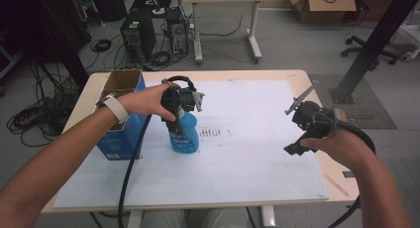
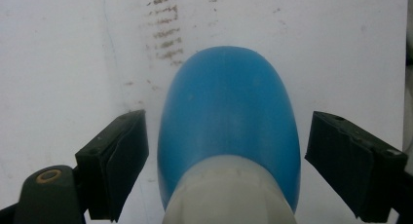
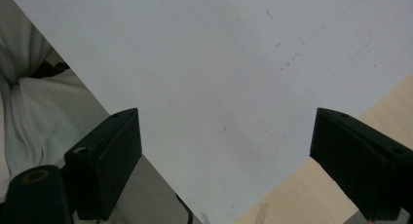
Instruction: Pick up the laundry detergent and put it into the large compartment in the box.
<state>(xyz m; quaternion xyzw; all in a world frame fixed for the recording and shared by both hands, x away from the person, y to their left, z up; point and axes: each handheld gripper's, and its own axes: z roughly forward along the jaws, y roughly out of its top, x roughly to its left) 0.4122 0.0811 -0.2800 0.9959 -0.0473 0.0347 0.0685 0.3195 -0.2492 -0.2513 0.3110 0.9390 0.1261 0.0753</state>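
Behind the table (image 1: 297,79), a grey floor is holding computers, cables and a cardboard box. On the table, a big white sheet (image 1: 247,163) is lying flat, with some brown marks near its middle.

A blue bottle (image 1: 184,134) is standing upright on the sheet, just beside a blue box (image 1: 119,139) with its top open. The left gripper (image 1: 181,106) is coming down over the top of the bottle, probably to grab it near the neck, where it is thin and easy to pinch. In the left gripper view, the bottle (image 2: 229,121) is sitting right between the two black fingers (image 2: 119,158), with its white neck lowest in the picture. The fingers are not touching it yet: a small gap is showing on each side, so they are standing open around it.

The right gripper (image 1: 297,134) is hanging well apart from the bottle, over the right side of the sheet. Its fingers (image 3: 109,156) are standing wide open with nothing between them. It is probably waiting out of the way for its turn.
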